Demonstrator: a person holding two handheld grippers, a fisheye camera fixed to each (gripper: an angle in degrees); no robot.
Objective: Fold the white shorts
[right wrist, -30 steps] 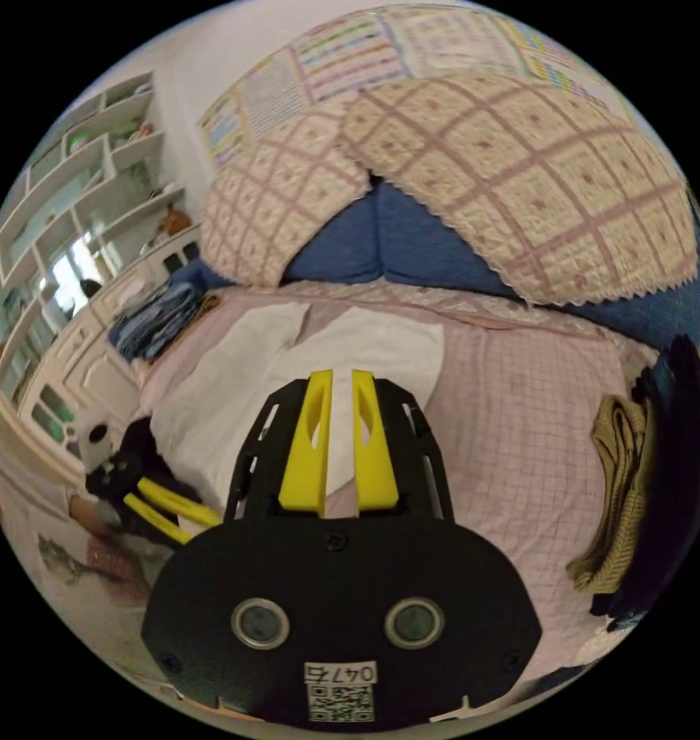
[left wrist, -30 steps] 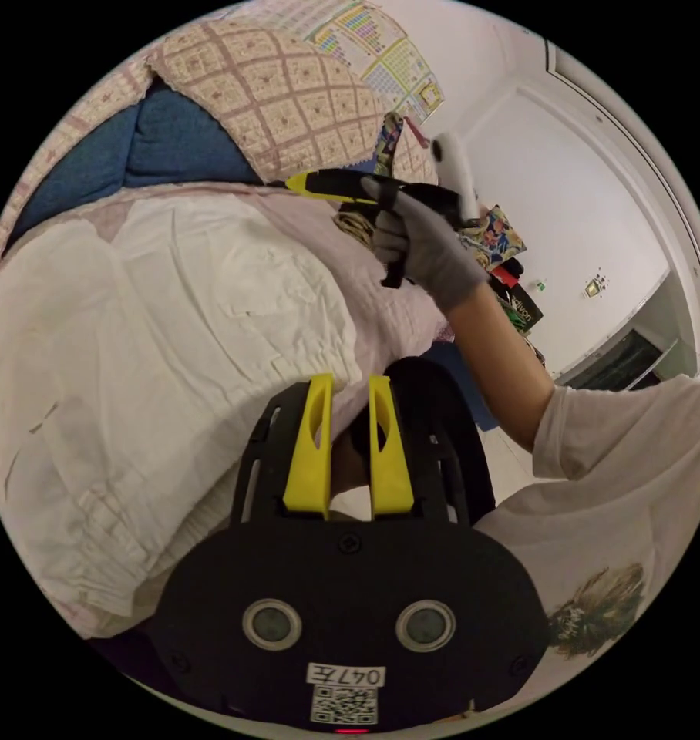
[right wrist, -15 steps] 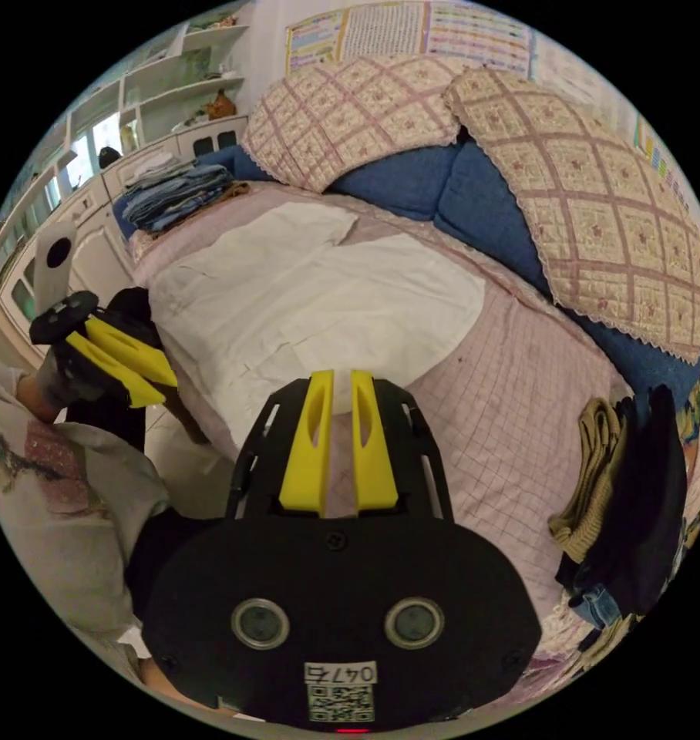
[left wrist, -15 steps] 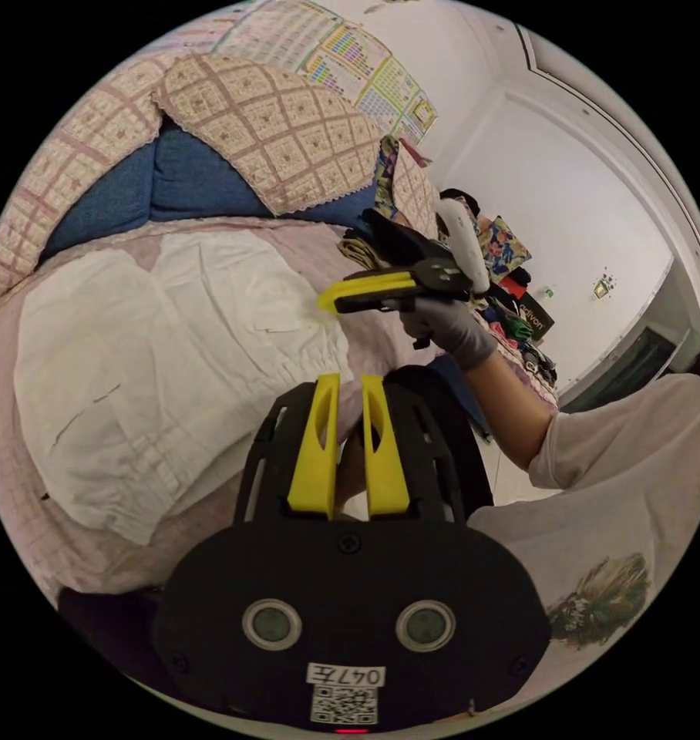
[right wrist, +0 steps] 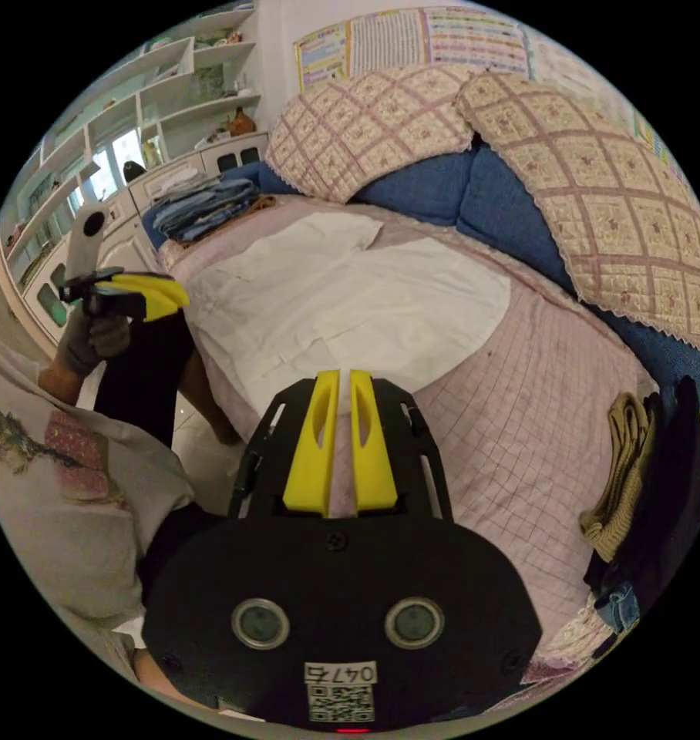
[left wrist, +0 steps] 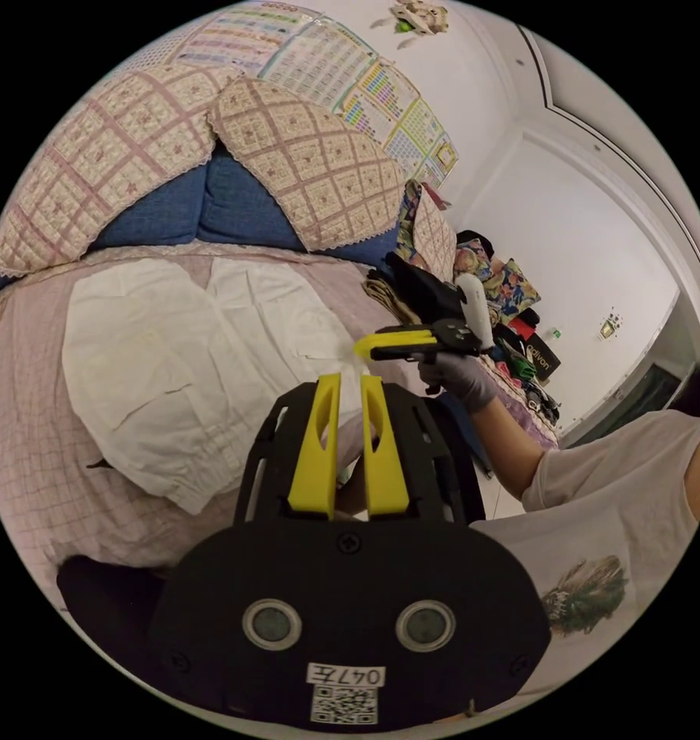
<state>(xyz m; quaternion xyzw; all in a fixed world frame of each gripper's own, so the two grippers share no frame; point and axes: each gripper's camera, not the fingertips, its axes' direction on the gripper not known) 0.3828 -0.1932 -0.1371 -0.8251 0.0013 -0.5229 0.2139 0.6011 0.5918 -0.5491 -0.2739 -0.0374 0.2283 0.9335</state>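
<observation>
Your left tongs [left wrist: 348,379] hold nothing, their jaws a narrow gap apart, and they hang off the near edge of the bed with the waistband of the shorts [left wrist: 188,362] just ahead of the tips. Your right tongs [right wrist: 336,375] are likewise empty, jaws nearly together but not pressed, above the same elastic edge toward its other end; in the left view they point sideways at the cloth in your gloved hand [left wrist: 458,378]. The shorts lie spread flat on the checked bedspread [right wrist: 535,401], legs reaching away from both tongs toward the pillows [right wrist: 597,185]. No fold looks begun, so the step in hand seems to be taking hold. Open each pair wider before you come down, and bite the waistband at its two corners, taking only the shorts and not the bedspread under them. Lift both ends level so the cloth stays smooth. Beyond the right tongs, a stack of folded clothes [right wrist: 203,208] sits at the bed's far corner, well clear.
</observation>
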